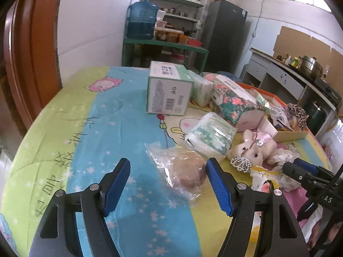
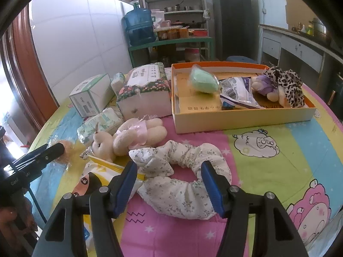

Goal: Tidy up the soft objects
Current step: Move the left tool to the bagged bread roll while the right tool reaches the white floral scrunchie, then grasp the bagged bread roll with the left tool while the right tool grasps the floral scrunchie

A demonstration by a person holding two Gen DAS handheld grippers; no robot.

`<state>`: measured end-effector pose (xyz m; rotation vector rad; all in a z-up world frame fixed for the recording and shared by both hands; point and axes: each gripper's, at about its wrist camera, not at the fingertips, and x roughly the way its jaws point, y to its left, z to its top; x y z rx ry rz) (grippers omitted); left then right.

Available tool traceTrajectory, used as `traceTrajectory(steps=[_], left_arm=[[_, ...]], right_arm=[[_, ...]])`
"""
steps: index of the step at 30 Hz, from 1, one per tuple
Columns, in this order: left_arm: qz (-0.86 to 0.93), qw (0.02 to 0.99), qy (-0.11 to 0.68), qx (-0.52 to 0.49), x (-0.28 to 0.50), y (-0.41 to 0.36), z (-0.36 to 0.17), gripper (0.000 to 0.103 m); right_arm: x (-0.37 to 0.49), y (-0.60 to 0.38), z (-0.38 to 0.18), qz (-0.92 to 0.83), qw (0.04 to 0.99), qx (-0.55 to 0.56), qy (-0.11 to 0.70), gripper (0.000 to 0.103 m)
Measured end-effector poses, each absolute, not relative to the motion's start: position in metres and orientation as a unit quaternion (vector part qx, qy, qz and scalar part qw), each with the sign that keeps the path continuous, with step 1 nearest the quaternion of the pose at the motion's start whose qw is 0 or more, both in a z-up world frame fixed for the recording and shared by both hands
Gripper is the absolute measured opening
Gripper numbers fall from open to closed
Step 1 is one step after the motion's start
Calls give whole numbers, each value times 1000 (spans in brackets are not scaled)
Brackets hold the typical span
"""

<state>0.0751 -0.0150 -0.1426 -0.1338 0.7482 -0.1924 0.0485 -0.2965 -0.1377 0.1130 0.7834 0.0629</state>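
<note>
The right tool point(image 2: 169, 184) hangs wide open, holding nothing, over the white floral fabric scrunchie point(image 2: 182, 175) lying on the table point(image 2: 289, 137) just before the orange cardboard tray point(image 2: 244, 120). The left tool point(image 1: 169, 186) gapes empty beside a plastic-wrapped brown bun point(image 1: 188, 174), left of the tray.

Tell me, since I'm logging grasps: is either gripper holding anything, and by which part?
Nothing is held. The left gripper is open above a brown puff in clear plastic wrap; the right gripper is open over a white floral fabric scrunchie.
</note>
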Motion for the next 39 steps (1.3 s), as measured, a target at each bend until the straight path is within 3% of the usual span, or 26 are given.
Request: traceTrajectory(steps=[6, 12, 39], left_arm=[[-105, 922, 367, -66, 77, -21, -148, 73], [-124, 922, 360, -64, 75, -26, -147, 49], [-124, 935, 328, -62, 66, -23, -127, 47]], right_arm=[[51, -298, -140, 32, 920, 60, 385, 62], [52, -299, -141, 33, 920, 62, 386, 62], [64, -304, -154, 35, 909, 59, 412, 63]])
